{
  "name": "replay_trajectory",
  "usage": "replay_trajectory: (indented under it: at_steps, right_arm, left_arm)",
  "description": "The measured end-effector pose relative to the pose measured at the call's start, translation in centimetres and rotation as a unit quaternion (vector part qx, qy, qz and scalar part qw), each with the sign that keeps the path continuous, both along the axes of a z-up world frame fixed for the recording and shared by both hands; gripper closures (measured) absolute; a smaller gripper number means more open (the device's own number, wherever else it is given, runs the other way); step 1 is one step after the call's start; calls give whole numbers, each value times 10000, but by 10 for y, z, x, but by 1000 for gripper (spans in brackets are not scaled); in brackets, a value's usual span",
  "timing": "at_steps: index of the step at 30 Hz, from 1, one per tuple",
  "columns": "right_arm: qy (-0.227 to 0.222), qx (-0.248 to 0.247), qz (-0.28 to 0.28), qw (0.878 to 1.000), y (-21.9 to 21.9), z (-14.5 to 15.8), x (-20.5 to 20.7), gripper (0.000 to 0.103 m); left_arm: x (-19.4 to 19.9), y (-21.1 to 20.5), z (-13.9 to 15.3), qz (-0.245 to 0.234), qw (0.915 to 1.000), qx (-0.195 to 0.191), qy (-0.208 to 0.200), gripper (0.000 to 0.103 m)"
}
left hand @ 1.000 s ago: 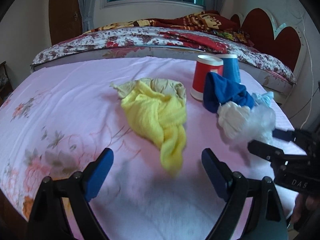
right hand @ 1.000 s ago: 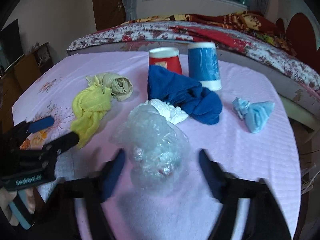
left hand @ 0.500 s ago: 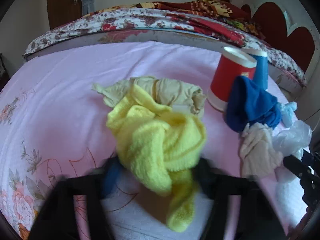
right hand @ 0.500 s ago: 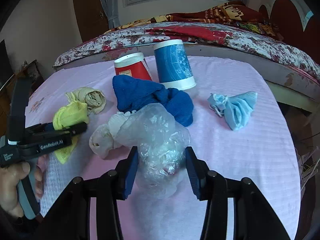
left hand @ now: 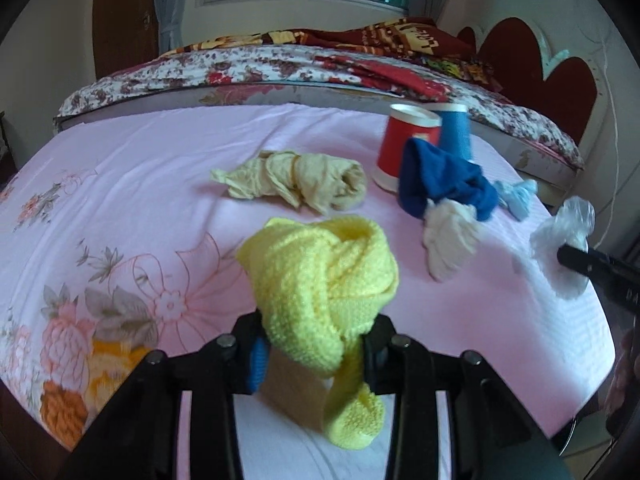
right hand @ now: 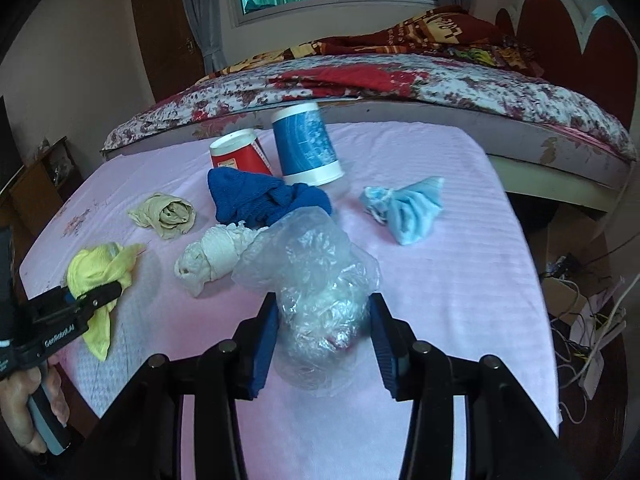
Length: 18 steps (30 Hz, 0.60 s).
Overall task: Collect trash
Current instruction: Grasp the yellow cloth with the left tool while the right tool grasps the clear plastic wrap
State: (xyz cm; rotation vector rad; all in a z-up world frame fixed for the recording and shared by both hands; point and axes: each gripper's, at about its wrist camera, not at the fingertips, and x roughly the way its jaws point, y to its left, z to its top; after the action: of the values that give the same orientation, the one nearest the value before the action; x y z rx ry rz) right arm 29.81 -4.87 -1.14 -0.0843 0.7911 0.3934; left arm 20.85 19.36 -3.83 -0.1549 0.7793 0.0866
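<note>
A knitted yellow cloth [left hand: 320, 272] hangs bunched between the fingers of my left gripper [left hand: 316, 344]. The jaws are closing, and both pads press into the cloth, which is lifted off the pink tablecloth [left hand: 120, 180]. The right wrist view shows the same yellow cloth [right hand: 98, 268] in the left gripper [right hand: 92, 296] at the table's left edge. My right gripper [right hand: 324, 332] is shut on a crumpled clear plastic bag [right hand: 316, 272] and holds it above the table. That bag [left hand: 560, 236] also appears at the far right of the left wrist view.
On the table lie a beige cloth [left hand: 304, 180], a dark blue cloth [right hand: 260, 196], a white cloth [right hand: 212, 256] and a light blue cloth [right hand: 408, 208]. An upturned red cup [left hand: 404, 144] and blue cup [right hand: 306, 144] stand behind them. A bed [right hand: 440, 80] lies beyond; cables [right hand: 580, 320] trail right.
My left gripper went forward around the yellow cloth, closed on it and pulled it away from the beige cloth. My right gripper carried the plastic bag back and rolled a little.
</note>
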Motion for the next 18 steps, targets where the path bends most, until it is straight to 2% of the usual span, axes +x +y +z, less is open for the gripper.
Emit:
replay_trajectory:
  at_steps: [18]
  right_arm:
    - [-336, -159, -299, 9989, -62, 43, -70, 57]
  left_arm:
    - [-50, -77, 42, -769, 9957, 242, -461, 65]
